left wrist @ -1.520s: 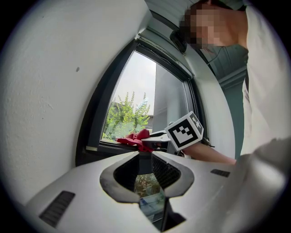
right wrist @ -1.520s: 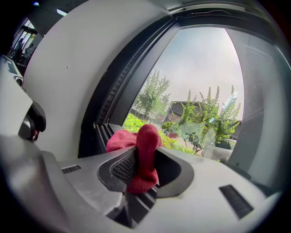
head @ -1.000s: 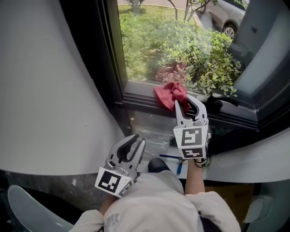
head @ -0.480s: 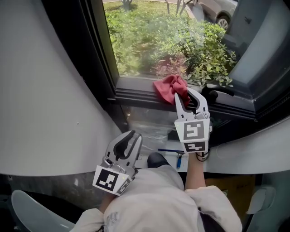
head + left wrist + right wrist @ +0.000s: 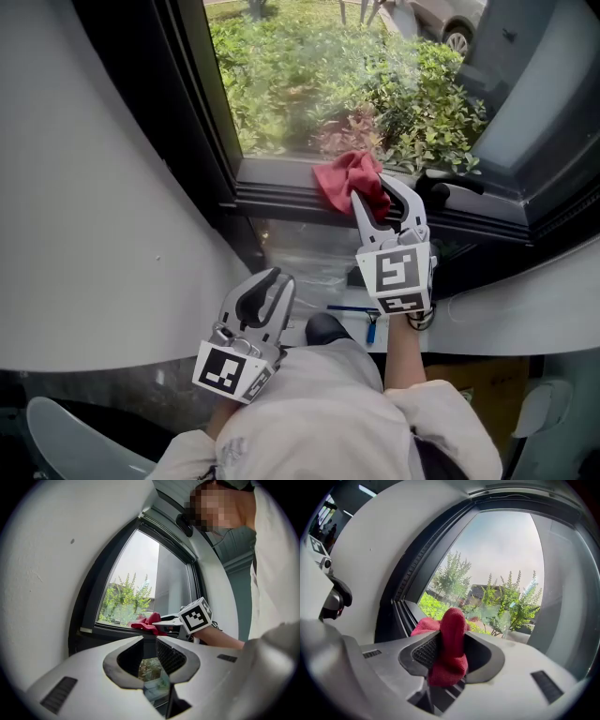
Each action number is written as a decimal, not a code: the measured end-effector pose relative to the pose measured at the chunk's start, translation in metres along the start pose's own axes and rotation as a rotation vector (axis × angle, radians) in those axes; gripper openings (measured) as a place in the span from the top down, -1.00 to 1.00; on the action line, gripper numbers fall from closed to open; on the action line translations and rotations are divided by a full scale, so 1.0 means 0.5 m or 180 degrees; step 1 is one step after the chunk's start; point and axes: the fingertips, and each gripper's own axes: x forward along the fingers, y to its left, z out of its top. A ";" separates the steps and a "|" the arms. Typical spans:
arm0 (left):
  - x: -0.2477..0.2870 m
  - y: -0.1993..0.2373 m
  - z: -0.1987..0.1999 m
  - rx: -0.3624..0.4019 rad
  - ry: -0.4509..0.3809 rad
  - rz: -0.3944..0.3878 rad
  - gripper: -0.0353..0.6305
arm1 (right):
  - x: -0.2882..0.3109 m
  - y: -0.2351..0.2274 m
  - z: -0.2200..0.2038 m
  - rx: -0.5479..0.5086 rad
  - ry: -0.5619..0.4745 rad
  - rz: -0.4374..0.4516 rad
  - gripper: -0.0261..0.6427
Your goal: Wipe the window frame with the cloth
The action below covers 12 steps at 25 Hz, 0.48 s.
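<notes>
Right hand-held gripper (image 5: 380,195): clamped on a bunched red cloth (image 5: 343,178). Its own view shows the ribbed jaws (image 5: 450,641) pinching a thick fold of cloth (image 5: 452,625) between them.
Left hand-held gripper (image 5: 270,286): jaws together (image 5: 151,644) with nothing between them, held low by the person's knee and well apart from the window.
Since a second ago: little has changed. The right hand-held gripper keeps its hold, the cloth stays on the same stretch of the lower rail, and the left one has stayed low.
Cloth and frame: the cloth's free end spills past the right jaw tips, up and to their left. It rests on the lower rail of the dark metal window frame (image 5: 281,195), just below the glass, with green shrubs outside.
</notes>
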 end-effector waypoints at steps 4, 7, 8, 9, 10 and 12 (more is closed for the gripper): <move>-0.003 0.004 0.002 -0.0006 -0.0001 0.0028 0.62 | 0.014 -0.003 -0.005 -0.0077 0.0106 -0.0103 0.51; -0.005 0.009 0.004 -0.0011 -0.0008 0.0050 0.62 | 0.012 -0.006 -0.009 -0.0098 0.0182 -0.0170 0.55; -0.006 0.011 0.005 -0.0012 -0.0013 0.0054 0.62 | 0.011 -0.007 -0.011 -0.0113 0.0200 -0.0194 0.56; -0.006 0.012 0.006 -0.0013 -0.0018 0.0057 0.62 | 0.008 -0.011 -0.014 -0.0118 0.0216 -0.0217 0.56; -0.006 0.012 0.006 -0.0012 -0.0022 0.0059 0.62 | 0.005 -0.016 -0.018 -0.0114 0.0230 -0.0242 0.56; -0.007 0.013 0.007 -0.0012 -0.0026 0.0060 0.62 | -0.001 -0.026 -0.027 -0.0074 0.0235 -0.0278 0.56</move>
